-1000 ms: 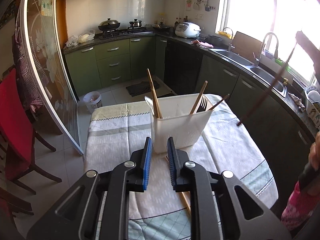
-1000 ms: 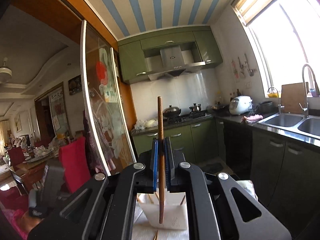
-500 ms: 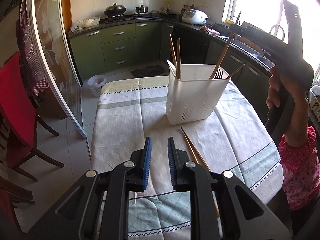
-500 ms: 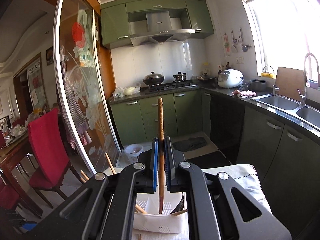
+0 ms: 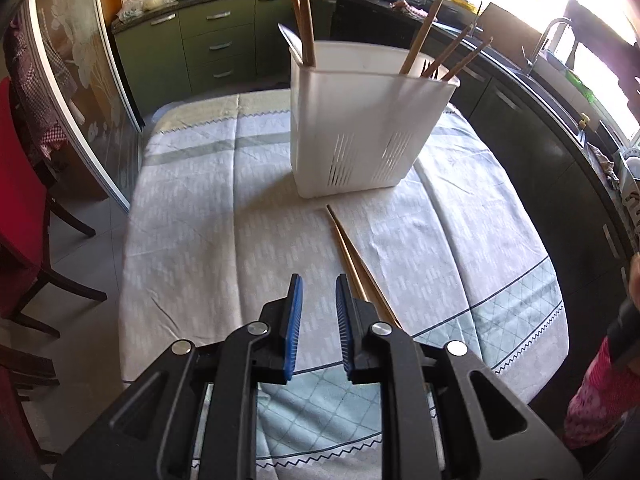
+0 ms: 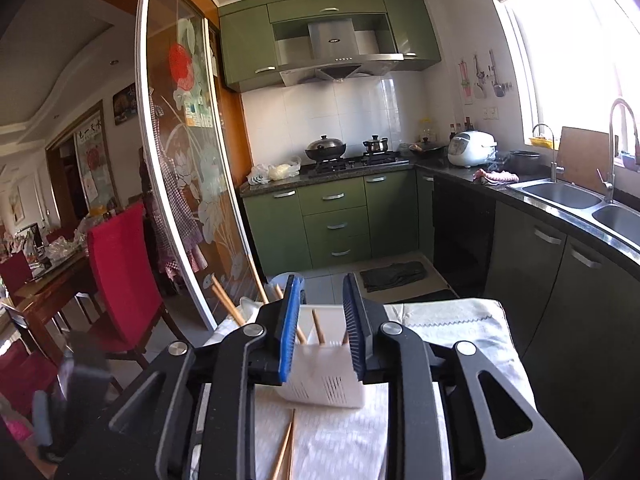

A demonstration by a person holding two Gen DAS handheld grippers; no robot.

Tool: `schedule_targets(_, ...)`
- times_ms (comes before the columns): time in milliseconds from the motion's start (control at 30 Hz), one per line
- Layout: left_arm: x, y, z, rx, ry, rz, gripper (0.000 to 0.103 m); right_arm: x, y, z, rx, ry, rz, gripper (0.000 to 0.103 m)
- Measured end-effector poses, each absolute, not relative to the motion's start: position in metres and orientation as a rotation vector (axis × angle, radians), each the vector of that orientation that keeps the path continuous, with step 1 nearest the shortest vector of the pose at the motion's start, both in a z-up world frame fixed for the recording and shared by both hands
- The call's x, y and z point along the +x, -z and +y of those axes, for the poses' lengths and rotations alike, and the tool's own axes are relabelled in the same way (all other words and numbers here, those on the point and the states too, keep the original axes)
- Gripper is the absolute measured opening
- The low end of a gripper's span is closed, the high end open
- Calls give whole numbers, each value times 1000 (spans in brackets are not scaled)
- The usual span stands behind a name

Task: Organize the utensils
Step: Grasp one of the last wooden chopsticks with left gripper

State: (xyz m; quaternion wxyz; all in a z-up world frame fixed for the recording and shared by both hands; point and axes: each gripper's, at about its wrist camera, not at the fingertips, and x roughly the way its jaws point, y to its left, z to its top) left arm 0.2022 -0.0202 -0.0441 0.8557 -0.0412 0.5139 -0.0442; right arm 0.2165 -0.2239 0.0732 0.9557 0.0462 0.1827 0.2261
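Observation:
A white slotted utensil holder [image 5: 360, 120] stands on the table and holds several wooden chopsticks [image 5: 304, 8] and a fork. Two loose chopsticks [image 5: 352, 252] lie on the cloth in front of it, passing under the right finger of my left gripper [image 5: 319, 304]. That gripper is open and empty, low over the near part of the table. My right gripper [image 6: 320, 320] is open and empty, above and just behind the holder [image 6: 324, 376], whose chopsticks [image 6: 316, 326] show between its fingers. Two loose chopsticks [image 6: 286, 448] lie below it.
The round table has a pale patterned cloth [image 5: 208, 208]. A red chair [image 5: 20, 200] and a glass sliding door [image 5: 80, 60] stand to the left. Green cabinets, a stove and a counter with a sink [image 6: 560, 196] line the back and right.
My right gripper has opened and let go of the chopstick it held; that chopstick is gone from between its fingers. My left gripper has pulled back from the holder and tilted down towards the table.

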Motion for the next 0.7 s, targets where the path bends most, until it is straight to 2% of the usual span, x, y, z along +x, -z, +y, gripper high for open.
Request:
schedule_targets(133, 229, 83, -32, -157, 90, 1201, 16, 171, -36, -256, 84, -427, 420, 23)
schedule_targets(333, 254, 112, -51, -150, 4, 1242, 16, 139, 23, -304, 146, -370, 529, 23)
schedule_targets(700, 265, 126, -67, -116, -63, 1286, 16, 126, 49, -347, 267, -378, 579, 23)
